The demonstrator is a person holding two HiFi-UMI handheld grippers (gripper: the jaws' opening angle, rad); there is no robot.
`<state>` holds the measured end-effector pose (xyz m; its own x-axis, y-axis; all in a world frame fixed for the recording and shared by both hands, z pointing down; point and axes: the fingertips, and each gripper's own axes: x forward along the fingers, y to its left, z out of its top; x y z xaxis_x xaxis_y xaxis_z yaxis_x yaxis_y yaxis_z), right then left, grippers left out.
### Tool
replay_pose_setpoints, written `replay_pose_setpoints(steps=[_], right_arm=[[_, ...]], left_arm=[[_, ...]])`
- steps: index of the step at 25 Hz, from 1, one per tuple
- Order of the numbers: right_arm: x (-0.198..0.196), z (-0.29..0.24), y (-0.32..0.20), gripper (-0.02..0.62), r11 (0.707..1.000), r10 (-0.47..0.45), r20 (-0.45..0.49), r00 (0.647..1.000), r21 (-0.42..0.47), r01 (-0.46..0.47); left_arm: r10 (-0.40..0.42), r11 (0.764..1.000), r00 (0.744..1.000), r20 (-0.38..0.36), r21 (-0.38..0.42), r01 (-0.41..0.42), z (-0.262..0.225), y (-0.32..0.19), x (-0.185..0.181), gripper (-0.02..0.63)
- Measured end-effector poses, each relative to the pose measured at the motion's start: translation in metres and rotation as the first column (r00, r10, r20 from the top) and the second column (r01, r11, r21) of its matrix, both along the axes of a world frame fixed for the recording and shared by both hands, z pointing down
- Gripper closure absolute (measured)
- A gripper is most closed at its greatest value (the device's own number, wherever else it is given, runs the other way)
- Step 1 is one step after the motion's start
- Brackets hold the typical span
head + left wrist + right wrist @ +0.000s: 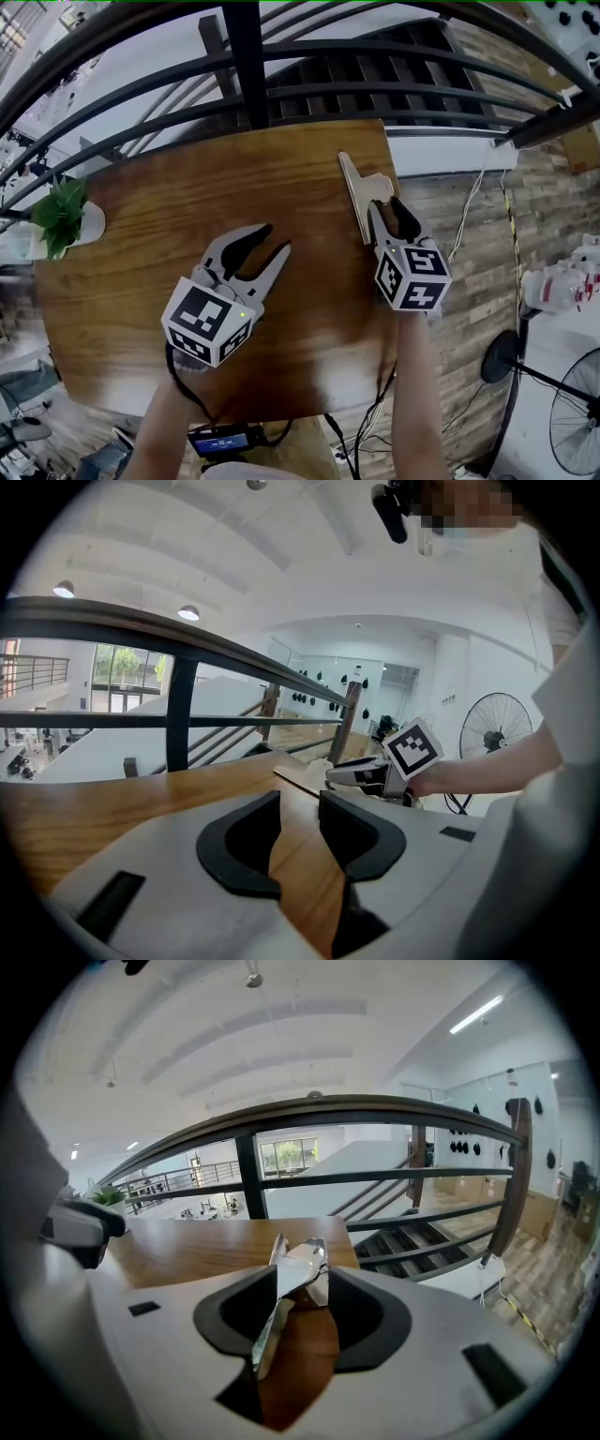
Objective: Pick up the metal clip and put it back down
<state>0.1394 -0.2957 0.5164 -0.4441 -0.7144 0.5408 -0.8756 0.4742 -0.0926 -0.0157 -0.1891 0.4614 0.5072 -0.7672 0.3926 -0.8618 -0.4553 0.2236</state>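
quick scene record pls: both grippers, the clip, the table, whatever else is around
left gripper: jaws apart, nothing between them, above the table
right gripper: jaws apart, metal clip between them
metal clip: near the table's right edge, long end pointing away from the person
table: wooden
potted plant: at the table's left edge
railing: dark bars beyond the table's far side

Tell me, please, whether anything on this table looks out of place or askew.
Only the metal clip: it leans on edge between the right gripper's parted jaws, near the table's right edge. Nothing spilled or damaged.
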Motion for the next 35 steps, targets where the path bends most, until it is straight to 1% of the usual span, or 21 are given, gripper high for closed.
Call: replay_pose_setpoints(steps=[3,8,14,19,28,30,35], right_arm=[[-0.003,0.006,-0.003,0.425,1.000,-0.013,0.001,1.000,-0.012,0.013],[-0.006,0.005,-0.004,0.426,0.999,-0.015,0.041,0.999,-0.034,0.017],[-0.009,0.009,-0.006,0.459,0.997,-0.052,0.060,0.997,-0.045,0.055],[-0.011,0.003,-0.006,0.499,0.998,-0.026,0.136,0.990,-0.060,0.035],[-0.014,0.002,-0.004,0.525,0.998,-0.003,0.189,0.982,-0.065,0.016],[-0.016,0.000,-0.003,0.531,0.998,-0.003,0.200,0.980,-0.061,0.016],[-0.021,-0.008,-0.001,0.540,0.999,-0.016,0.236,0.972,-0.043,0.027]], left_arm=[[0.001,1.000,1.000,0.005,-0.005,-0.001,0.003,-0.001,0.001,0.472],[0.006,1.000,1.000,0.000,-0.010,-0.006,-0.001,-0.002,0.005,0.472],[0.008,1.000,1.000,-0.023,-0.028,-0.008,0.010,-0.008,0.011,0.472],[0.009,0.999,0.999,-0.049,-0.037,-0.011,0.010,-0.012,0.016,0.472],[0.004,0.999,0.997,-0.080,-0.052,-0.008,0.016,-0.016,0.021,0.472],[0.002,0.999,0.995,-0.098,-0.054,-0.008,0.016,-0.018,0.021,0.472],[-0.021,0.997,0.985,-0.169,-0.071,0.009,0.015,-0.026,0.021,0.472]])
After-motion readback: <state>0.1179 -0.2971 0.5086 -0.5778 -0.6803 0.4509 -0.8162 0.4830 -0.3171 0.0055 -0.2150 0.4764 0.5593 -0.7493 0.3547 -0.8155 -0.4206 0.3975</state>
